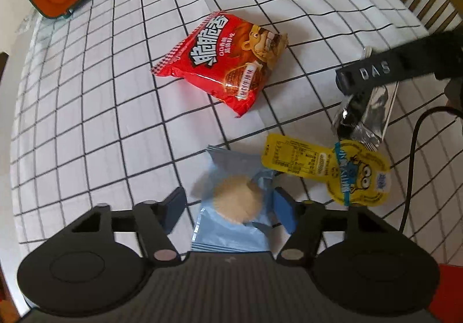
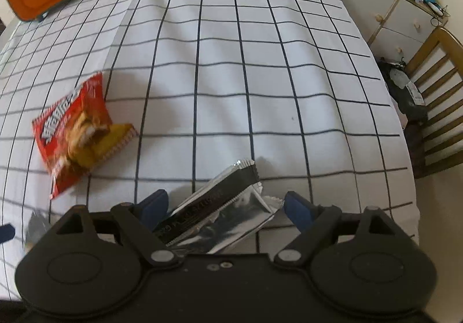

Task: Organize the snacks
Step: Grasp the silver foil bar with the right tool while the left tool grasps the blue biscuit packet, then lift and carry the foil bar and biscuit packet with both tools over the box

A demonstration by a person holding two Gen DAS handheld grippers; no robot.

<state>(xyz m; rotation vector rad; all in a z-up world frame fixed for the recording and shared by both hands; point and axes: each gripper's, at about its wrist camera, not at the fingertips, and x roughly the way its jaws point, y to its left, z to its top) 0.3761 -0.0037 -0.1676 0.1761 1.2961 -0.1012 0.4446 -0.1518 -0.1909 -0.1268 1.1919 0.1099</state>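
Nearby, red packet (image 1: 221, 62) and yellow pouch (image 1: 327, 166) flank the blue packet (image 1: 231, 198).

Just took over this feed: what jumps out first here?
The bright red snack bag lies mid-table on the checked cloth. Nearer, the left tongs straddle a pale blue biscuit packet, and the right tongs straddle a silver wrapper.
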